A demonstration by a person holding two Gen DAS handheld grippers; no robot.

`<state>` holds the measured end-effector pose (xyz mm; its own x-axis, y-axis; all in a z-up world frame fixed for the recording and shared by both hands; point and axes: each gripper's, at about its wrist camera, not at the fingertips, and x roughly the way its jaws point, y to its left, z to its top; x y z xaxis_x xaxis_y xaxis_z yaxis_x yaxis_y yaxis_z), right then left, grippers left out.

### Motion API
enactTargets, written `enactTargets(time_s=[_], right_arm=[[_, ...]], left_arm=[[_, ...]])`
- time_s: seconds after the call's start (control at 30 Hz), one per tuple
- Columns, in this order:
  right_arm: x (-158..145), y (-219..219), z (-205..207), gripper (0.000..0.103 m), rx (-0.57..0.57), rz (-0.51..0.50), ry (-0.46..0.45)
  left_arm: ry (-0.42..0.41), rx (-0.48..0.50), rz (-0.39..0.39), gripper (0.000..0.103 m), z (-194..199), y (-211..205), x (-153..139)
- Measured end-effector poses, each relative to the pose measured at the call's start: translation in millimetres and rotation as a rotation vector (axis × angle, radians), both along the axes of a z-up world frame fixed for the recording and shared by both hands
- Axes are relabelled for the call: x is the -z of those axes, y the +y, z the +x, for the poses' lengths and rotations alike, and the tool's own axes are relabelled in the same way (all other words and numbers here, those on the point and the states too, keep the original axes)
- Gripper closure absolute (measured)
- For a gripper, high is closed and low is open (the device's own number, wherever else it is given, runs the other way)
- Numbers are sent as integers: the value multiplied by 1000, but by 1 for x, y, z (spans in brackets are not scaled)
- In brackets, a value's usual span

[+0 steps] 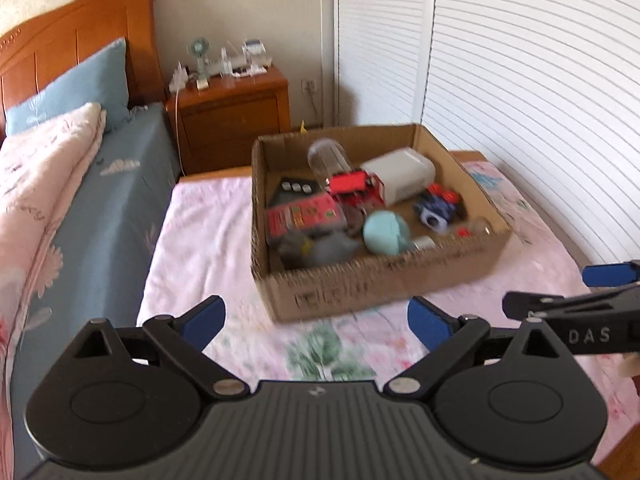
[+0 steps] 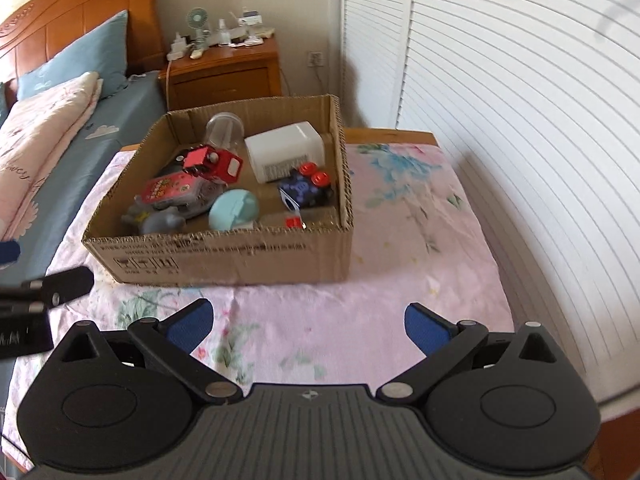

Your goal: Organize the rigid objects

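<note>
Both open grippers (image 1: 316, 322) (image 2: 308, 326) face cardboard box (image 2: 224, 260) ahead.

Motion blur smears the printed markings on the cardboard box (image 1: 360, 280) in the left wrist view. The grey toy (image 2: 154, 218) is half hidden behind the box's near wall. Nightstand (image 2: 224, 68) clutter is too small to identify.

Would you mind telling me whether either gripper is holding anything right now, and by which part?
Nothing is held. The left gripper and the right gripper are both open, with only the floral cloth between their fingers, short of the cardboard box.
</note>
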<state>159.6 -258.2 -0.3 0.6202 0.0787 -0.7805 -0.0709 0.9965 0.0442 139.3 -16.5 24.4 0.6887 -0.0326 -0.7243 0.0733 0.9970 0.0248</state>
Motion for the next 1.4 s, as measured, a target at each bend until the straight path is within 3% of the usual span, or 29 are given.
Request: enactTargets(time_s=[0.4, 1.4], right_arm=[[-11, 5, -23, 0, 31, -14, -35], [-20, 0, -27, 0, 43, -13, -68]], left_arm=[[-2, -2, 17, 6, -18, -11, -6], [-17, 6, 19, 6, -18, -13, -13]])
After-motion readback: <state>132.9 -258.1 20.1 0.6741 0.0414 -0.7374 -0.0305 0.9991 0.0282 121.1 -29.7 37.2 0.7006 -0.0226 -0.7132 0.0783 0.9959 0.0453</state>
